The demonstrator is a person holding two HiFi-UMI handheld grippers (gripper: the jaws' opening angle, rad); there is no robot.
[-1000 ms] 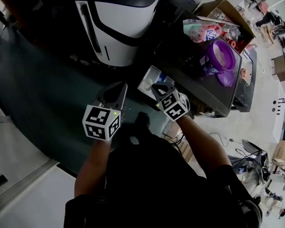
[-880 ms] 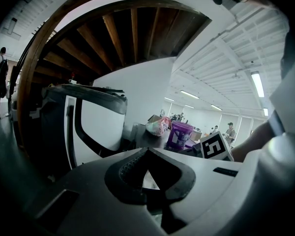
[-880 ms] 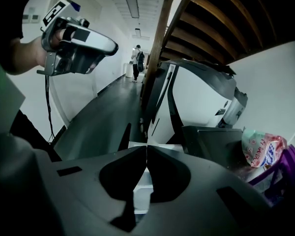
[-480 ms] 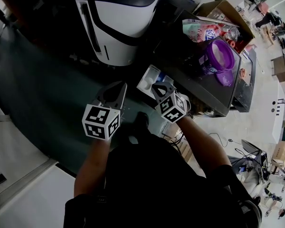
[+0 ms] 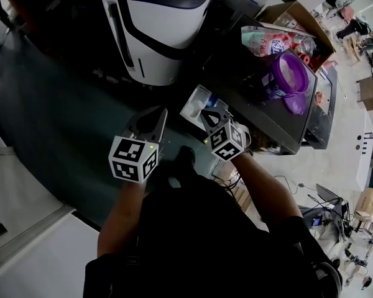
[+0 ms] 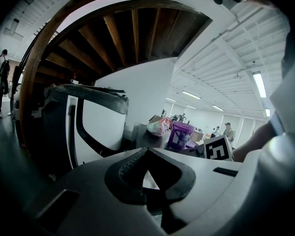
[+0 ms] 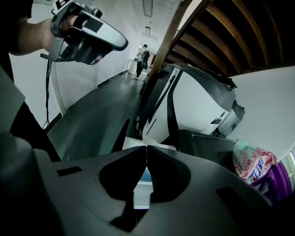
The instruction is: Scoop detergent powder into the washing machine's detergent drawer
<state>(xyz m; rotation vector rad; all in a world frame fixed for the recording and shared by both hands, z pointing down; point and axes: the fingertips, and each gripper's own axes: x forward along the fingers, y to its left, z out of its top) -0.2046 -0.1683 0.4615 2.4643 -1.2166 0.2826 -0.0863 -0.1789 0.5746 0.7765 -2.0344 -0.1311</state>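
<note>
Both grippers are held side by side in front of the dark washing machine point(image 5: 261, 107). The left gripper point(image 5: 154, 113) has its jaws together with nothing between them. The right gripper point(image 5: 207, 113) also has its jaws together and empty, just beside the white detergent drawer point(image 5: 194, 102), which is pulled open. A purple tub point(image 5: 290, 72) stands on the machine's top, with a detergent bag point(image 5: 265, 41) beside it.
</note>
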